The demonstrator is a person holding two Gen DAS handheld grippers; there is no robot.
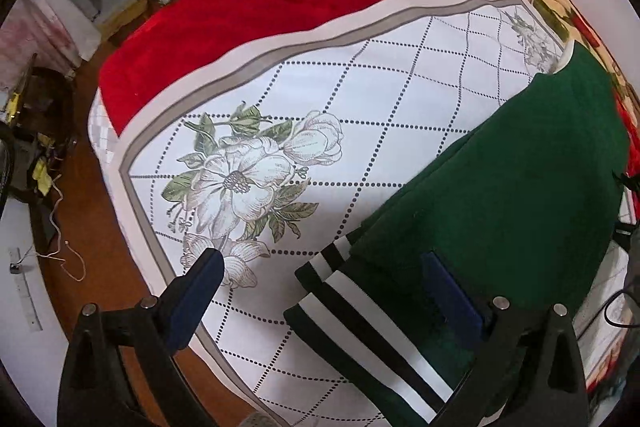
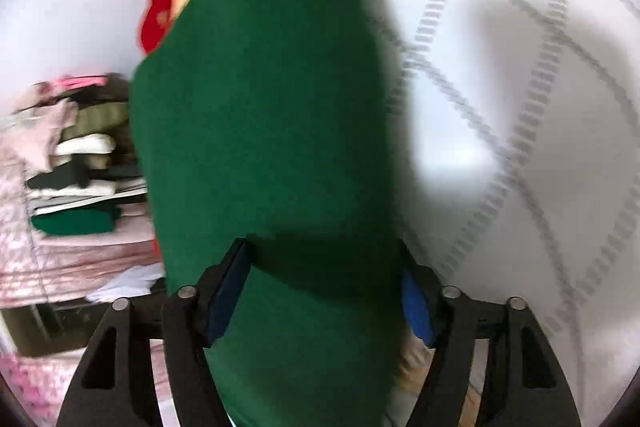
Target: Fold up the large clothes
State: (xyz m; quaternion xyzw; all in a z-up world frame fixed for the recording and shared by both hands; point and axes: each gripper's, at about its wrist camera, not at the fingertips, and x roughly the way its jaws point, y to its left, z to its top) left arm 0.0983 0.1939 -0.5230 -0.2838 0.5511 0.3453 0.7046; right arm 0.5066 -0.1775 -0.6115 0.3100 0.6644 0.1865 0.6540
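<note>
A dark green garment (image 1: 512,187) with a black-and-white striped hem (image 1: 360,311) lies folded on the white floral sheet (image 1: 320,131) of the bed, at the right of the left wrist view. My left gripper (image 1: 320,267) is open above the sheet; its right finger hovers over the garment's striped end, its left finger over bare sheet. In the blurred right wrist view the green garment (image 2: 264,131) fills the middle. My right gripper (image 2: 320,267) is open, its two blue pads either side of the garment's near end.
A red floral blanket (image 1: 256,7) covers the far half of the bed. The bed's left edge drops to a brown floor with a cable (image 1: 64,251). A pile of folded clothes (image 2: 80,171) stands left in the right wrist view.
</note>
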